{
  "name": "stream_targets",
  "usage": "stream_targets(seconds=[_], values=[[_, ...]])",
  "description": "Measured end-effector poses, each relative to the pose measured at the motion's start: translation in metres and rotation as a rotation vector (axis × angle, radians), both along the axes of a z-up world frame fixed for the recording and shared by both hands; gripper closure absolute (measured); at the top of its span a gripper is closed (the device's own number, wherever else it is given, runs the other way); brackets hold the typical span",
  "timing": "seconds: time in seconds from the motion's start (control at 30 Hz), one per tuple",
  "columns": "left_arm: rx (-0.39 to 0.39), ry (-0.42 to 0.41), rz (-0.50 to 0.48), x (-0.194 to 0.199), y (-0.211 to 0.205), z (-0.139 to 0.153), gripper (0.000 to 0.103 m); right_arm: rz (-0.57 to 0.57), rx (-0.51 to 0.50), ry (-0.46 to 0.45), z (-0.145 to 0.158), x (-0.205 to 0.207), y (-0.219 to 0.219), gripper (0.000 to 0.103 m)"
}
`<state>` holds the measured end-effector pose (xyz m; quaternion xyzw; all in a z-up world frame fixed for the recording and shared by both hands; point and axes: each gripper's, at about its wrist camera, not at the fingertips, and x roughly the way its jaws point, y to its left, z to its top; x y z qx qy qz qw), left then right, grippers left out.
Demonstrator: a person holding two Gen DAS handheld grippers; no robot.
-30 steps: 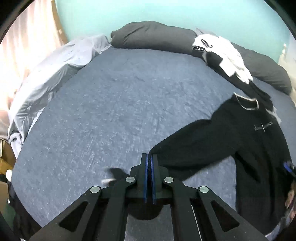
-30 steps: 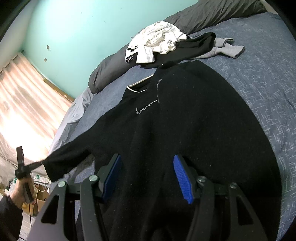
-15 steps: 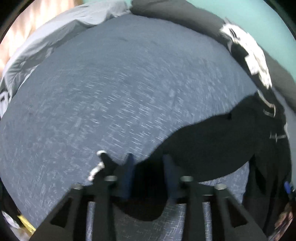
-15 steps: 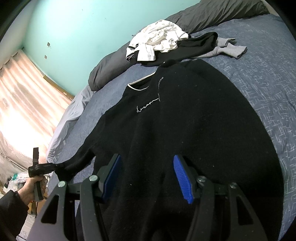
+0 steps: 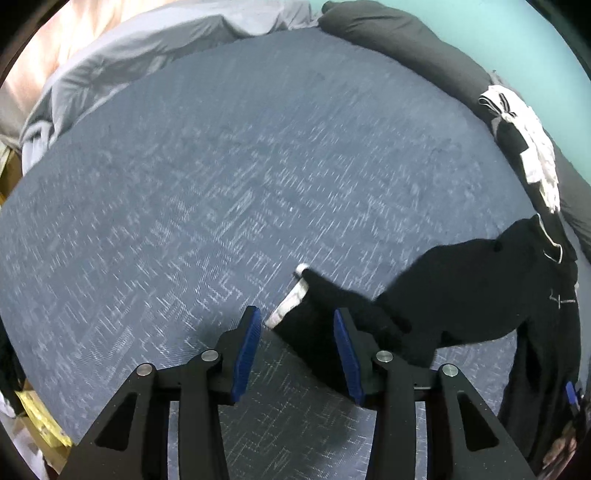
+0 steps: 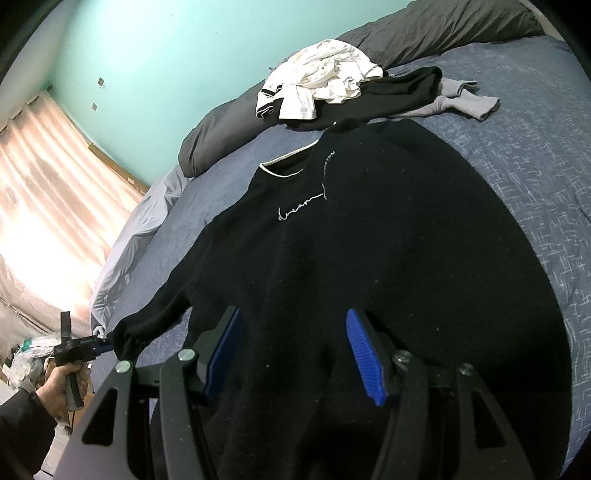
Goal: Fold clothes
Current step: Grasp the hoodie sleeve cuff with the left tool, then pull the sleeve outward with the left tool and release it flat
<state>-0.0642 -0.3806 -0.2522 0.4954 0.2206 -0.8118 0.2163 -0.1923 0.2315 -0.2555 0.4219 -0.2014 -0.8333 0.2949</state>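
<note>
The sweater [image 6: 369, 258] was black with white script and a white-edged collar; the bedspread [image 5: 221, 184] blue-grey, flecked white; the far wall [image 6: 166, 55] turquoise; the pillows [image 6: 443, 26] seemingly dark grey.

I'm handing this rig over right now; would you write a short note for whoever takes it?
Left gripper: jaws opening, the sleeve cuff of the black sweater lies between them on the bed, not pinched.
Right gripper: open, hovering over the sweater's lower body, holding nothing.
Sweater lies face up and spread flat, collar toward the pillows; a pile of other clothes sits beyond the collar.
Done: sweater laid out, the sleeve drawn out sideways.
Left: every fold, then the pile.
</note>
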Motion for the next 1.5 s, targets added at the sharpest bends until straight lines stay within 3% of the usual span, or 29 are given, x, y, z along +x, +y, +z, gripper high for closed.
stream_targets(seconds=[0.27, 0.4, 0.57, 0.77, 0.93, 1.1, 1.3, 1.5], values=[[0.024, -0.023, 0.016, -0.012, -0.004, -0.031, 0.058, 0.0, -0.002, 0.0, 0.0, 0.0, 0.002, 0.043], [-0.021, -0.024, -0.002, -0.015, 0.001, -0.028, 0.093, 0.006, 0.002, 0.002, 0.0, 0.0, 0.0, 0.043], [-0.131, 0.014, 0.008, -0.009, -0.004, 0.002, 0.094, 0.005, 0.002, 0.002, 0.0, 0.0, 0.0, 0.043], [-0.202, 0.063, 0.137, 0.007, -0.044, 0.043, 0.094, 0.006, 0.005, 0.006, 0.001, 0.001, -0.001, 0.043], [-0.124, -0.002, 0.169, -0.01, -0.053, 0.018, 0.092, 0.012, 0.014, 0.009, 0.001, 0.0, -0.003, 0.043], [-0.093, 0.019, 0.162, -0.005, -0.036, 0.021, 0.09, 0.005, 0.014, 0.015, 0.005, -0.002, -0.001, 0.043], [-0.142, 0.066, 0.049, 0.012, -0.008, 0.06, 0.09, -0.015, 0.008, 0.069, 0.03, 0.007, 0.012, 0.043], [-0.102, 0.135, -0.152, 0.012, 0.058, 0.076, 0.09, -0.101, 0.013, 0.066, 0.052, 0.018, 0.055, 0.043]])
